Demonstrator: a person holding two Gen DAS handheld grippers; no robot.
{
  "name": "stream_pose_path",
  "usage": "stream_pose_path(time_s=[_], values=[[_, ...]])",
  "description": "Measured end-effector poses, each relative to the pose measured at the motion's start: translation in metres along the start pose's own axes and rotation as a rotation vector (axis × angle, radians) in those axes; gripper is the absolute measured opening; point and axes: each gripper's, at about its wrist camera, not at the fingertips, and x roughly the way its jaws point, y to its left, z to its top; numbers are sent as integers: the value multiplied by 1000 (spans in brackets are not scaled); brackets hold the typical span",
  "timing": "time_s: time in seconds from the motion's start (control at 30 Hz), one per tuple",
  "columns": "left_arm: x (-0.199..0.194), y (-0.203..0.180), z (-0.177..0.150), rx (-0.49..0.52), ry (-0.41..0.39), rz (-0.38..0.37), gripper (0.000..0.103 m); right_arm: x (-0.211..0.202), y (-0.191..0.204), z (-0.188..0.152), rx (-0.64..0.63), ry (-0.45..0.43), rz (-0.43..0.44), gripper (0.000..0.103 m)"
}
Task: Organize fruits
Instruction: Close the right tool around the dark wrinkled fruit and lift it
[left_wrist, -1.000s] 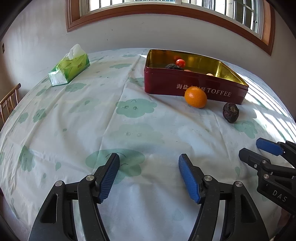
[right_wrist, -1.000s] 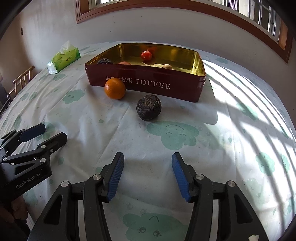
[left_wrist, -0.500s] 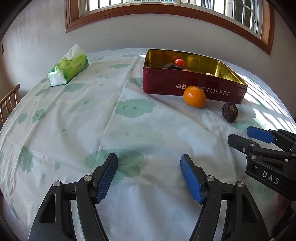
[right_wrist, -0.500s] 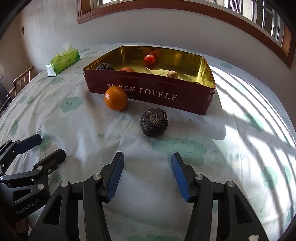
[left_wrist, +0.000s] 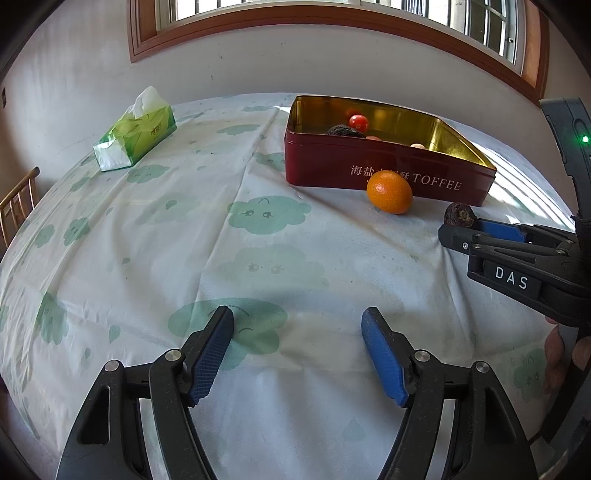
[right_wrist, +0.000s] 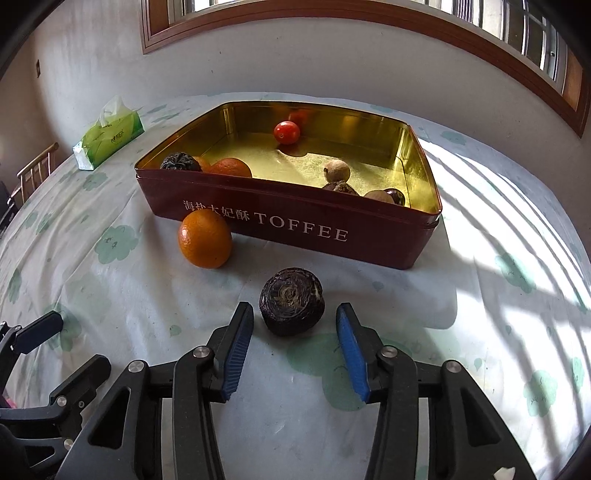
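A dark wrinkled fruit (right_wrist: 291, 306) lies on the tablecloth between the fingertips of my right gripper (right_wrist: 293, 313). Its jaws are closing, with a gap still on each side of the fruit. An orange (right_wrist: 205, 238) rests against the front wall of the red TOFFEE tin (right_wrist: 295, 229). Inside the tin are a cherry tomato (right_wrist: 286, 132), another orange, another dark fruit and several small brown fruits. My left gripper (left_wrist: 297, 319) hovers open over bare cloth, nothing between its fingers. From there the right gripper (left_wrist: 480, 232) shows at the right edge, beside the dark fruit (left_wrist: 458, 213).
A green tissue box (left_wrist: 135, 129) stands at the far left of the table. A wooden chair back (left_wrist: 16, 206) shows past the left table edge. A wall with a window runs behind the tin. A person's fingers (left_wrist: 557, 354) hold the right gripper's handle.
The right gripper has moved forward until the dark fruit lies between its fingers, and its jaws have narrowed. The left gripper stayed put, its jaws a touch wider.
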Motion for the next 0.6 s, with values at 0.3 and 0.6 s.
stream_pose_path(time_s=[0.3, 0.6], values=[[5, -3, 8, 11, 14, 12, 72, 1, -2, 1, -6, -18, 9, 31], [14, -18, 21, 42, 25, -3, 72, -5, -27, -6, 45, -15, -15, 31]])
